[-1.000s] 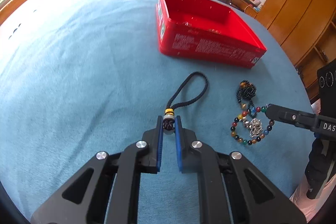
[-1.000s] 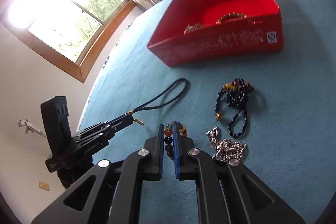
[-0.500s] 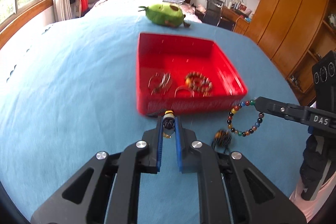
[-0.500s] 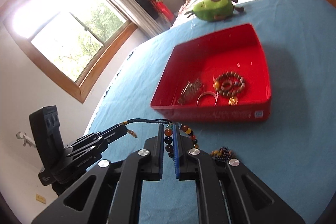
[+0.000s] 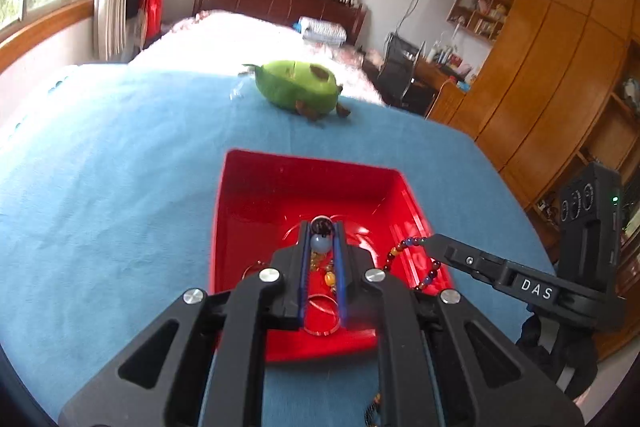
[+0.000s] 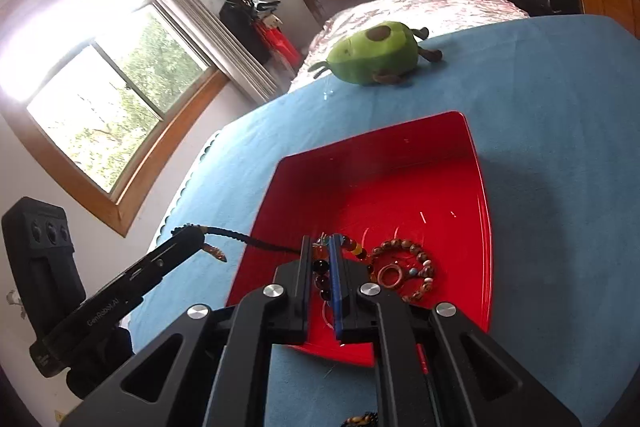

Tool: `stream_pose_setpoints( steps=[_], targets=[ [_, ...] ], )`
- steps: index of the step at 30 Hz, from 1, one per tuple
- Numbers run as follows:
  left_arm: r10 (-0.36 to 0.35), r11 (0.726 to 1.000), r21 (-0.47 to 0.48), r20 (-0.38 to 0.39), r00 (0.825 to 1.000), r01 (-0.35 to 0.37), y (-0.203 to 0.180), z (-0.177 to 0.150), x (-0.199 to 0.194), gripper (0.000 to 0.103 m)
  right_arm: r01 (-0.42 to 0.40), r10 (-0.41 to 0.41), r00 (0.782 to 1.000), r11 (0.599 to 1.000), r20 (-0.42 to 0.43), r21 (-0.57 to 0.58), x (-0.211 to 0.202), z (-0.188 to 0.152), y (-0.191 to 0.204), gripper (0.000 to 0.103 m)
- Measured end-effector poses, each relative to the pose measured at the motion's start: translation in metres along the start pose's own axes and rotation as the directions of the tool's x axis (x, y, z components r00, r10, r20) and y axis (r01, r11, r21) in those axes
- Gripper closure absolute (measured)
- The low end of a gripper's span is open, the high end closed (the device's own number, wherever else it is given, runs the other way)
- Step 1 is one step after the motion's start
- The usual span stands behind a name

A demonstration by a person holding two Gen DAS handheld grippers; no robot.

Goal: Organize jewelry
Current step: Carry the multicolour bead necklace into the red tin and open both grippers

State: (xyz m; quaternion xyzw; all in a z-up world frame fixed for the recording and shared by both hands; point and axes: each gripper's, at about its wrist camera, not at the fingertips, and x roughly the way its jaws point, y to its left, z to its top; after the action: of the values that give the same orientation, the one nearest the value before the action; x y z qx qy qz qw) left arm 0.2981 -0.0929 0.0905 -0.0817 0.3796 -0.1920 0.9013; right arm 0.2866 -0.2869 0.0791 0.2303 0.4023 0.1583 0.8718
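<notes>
A red tray (image 5: pixel 304 187) lies on the blue bedcover, holding a wooden bead bracelet (image 6: pixel 404 267) and a metal ring (image 5: pixel 320 315). My left gripper (image 5: pixel 321 227) hovers over the tray's near part, shut on the bead end of a black cord pendant (image 5: pixel 320 241). Its cord (image 6: pixel 240 237) trails from the left gripper (image 6: pixel 192 233) toward the tray in the right wrist view. My right gripper (image 6: pixel 320 243) is shut on a multicoloured bead bracelet (image 6: pixel 320 269) above the tray's near edge. That bracelet (image 5: pixel 404 247) dangles from the right gripper (image 5: pixel 434 241) over the tray's right rim.
A green avocado plush (image 5: pixel 298 85) sits on the bedcover (image 5: pixel 100 187) beyond the tray. A dark bead necklace (image 6: pixel 360 419) lies on the cover below my right gripper. Wooden wardrobes (image 5: pixel 552 75) stand to the right, windows to the left.
Both grippers lifted their pieces off the bedcover and carried them forward; they now hang over the red tray, which fills the middle of both views.
</notes>
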Motion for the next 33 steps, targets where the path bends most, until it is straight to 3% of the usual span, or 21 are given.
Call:
stream_pose_setpoints(
  steps=[6, 12, 15, 16, 18, 33],
  targets=[
    [0.036, 0.999, -0.008, -0.128, 0.991, -0.037, 0.01, 0.004, 0.071, 0.094, 0.053, -0.051, 0.996, 0.998, -0.069, 0.029, 0.044, 0.012, -0.023, 0.096],
    [0.062, 0.998, -0.003, -0.171, 0.983, -0.063, 0.016, 0.005, 0.093, 0.094, 0.07, -0.067, 0.993, 0.997, -0.098, 0.03, 0.066, 0.017, -0.027, 0.096],
    [0.074, 0.997, -0.002, -0.187, 0.98, -0.076, 0.02, 0.004, 0.098, 0.09, 0.071, -0.068, 0.992, 0.997, -0.106, 0.022, 0.07, 0.015, -0.026, 0.093],
    [0.075, 0.997, 0.0, -0.198, 0.977, -0.077, 0.02, 0.002, 0.099, 0.075, 0.077, -0.075, 0.991, 0.997, -0.112, 0.01, 0.071, 0.015, -0.025, 0.087],
    [0.082, 0.997, 0.002, -0.205, 0.975, -0.083, 0.02, 0.0, 0.1, 0.055, 0.086, -0.084, 0.99, 0.996, -0.113, 0.013, 0.072, 0.016, -0.025, 0.077],
    [0.122, 0.993, 0.025, -0.162, 0.979, -0.119, 0.018, -0.006, 0.079, 0.052, 0.094, -0.092, 0.989, 0.995, -0.113, 0.018, 0.065, 0.011, -0.027, 0.077]
  ],
)
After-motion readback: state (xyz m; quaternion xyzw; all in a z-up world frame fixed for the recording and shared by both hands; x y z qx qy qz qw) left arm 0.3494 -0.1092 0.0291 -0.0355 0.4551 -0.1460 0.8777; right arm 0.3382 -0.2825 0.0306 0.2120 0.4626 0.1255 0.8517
